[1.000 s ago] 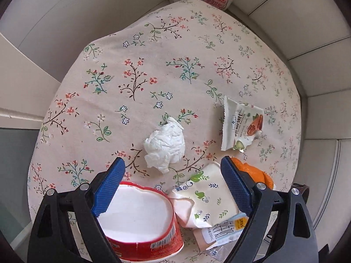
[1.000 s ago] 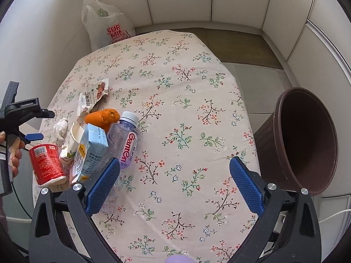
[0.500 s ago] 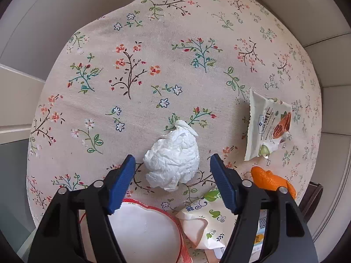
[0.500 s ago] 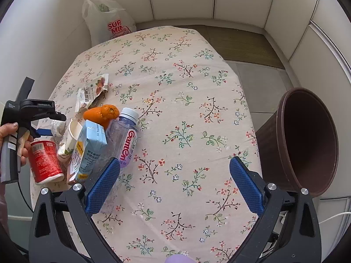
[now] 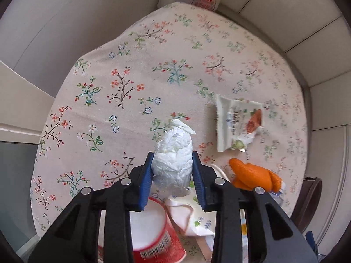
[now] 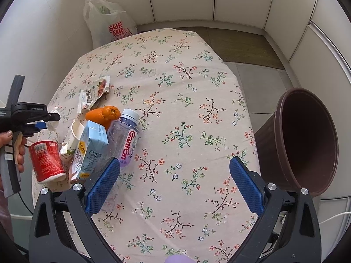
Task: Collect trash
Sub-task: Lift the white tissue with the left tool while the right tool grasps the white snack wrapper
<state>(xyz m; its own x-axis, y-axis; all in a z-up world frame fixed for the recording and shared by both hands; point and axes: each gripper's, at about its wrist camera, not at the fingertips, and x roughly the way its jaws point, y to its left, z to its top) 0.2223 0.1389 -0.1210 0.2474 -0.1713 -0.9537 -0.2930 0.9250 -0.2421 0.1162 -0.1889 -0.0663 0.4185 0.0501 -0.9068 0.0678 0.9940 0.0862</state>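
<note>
My left gripper (image 5: 172, 175) is shut on a crumpled white tissue (image 5: 173, 160) and holds it just above the floral tablecloth (image 5: 131, 76); the tissue (image 6: 53, 120) also peeks out of that gripper in the right wrist view. Under and around it lie a red cup (image 5: 153, 239), a floral paper cup (image 5: 193, 217), an orange peel (image 5: 254, 175) and a snack wrapper (image 5: 238, 125). My right gripper (image 6: 173, 186) is open and empty above the table's near side. A blue carton (image 6: 92, 151) and a plastic bottle (image 6: 126, 138) lie to its left.
A brown trash bin (image 6: 307, 140) stands on the floor off the table's right edge. A white plastic shopping bag (image 6: 109, 24) sits past the table's far end. White walls close in on the left and back.
My left gripper moved forward over the tissue, closed on it and lifted it a little. My right gripper stayed open and nearly still.
</note>
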